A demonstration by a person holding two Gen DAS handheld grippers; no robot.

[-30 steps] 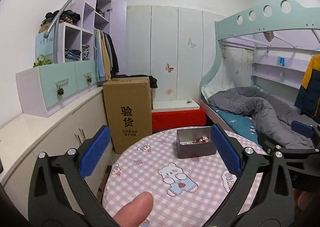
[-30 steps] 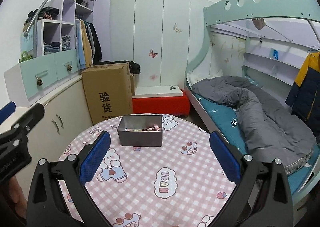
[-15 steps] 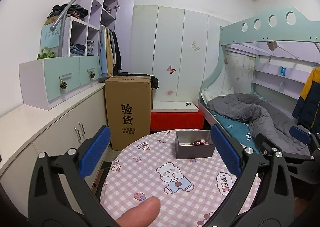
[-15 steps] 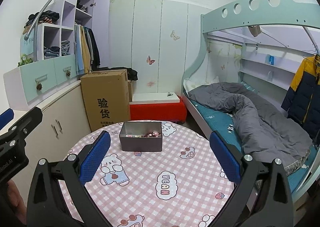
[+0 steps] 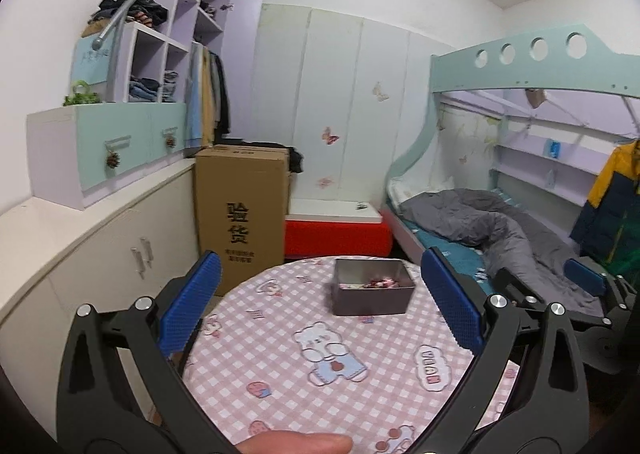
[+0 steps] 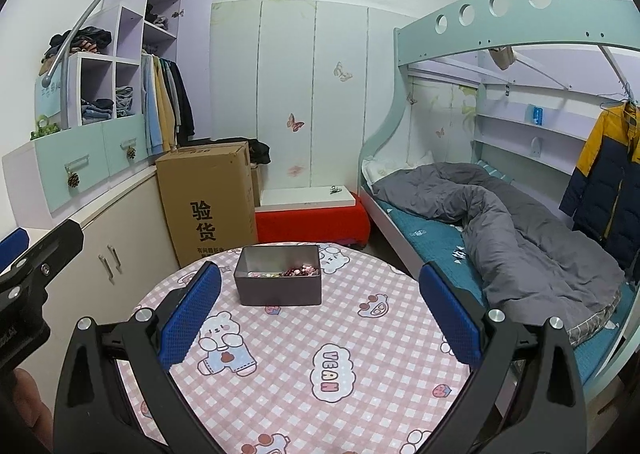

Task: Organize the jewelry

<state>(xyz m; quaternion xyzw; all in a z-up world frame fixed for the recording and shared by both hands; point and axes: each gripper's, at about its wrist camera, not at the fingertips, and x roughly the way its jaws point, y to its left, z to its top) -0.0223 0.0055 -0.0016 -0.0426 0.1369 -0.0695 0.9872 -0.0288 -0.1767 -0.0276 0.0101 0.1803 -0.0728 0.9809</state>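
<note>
Jewelry [image 6: 294,272] lies heaped in the grey tin [image 6: 278,288] near the tabletop's far edge; none shows on the cloth. Left gripper [image 5: 320,306] and right gripper [image 6: 318,310] both hover spread, empty. That suits sorting either pending or finished.

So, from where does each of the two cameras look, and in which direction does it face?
Left wrist: sits on the open left gripper, faces the grey rectangular metal tin on the round pink checked table; a fingertip and the right gripper show.
Right wrist: sits on the open right gripper, faces the same tin; the left gripper shows.
Both share tin, table, brown cardboard box.
</note>
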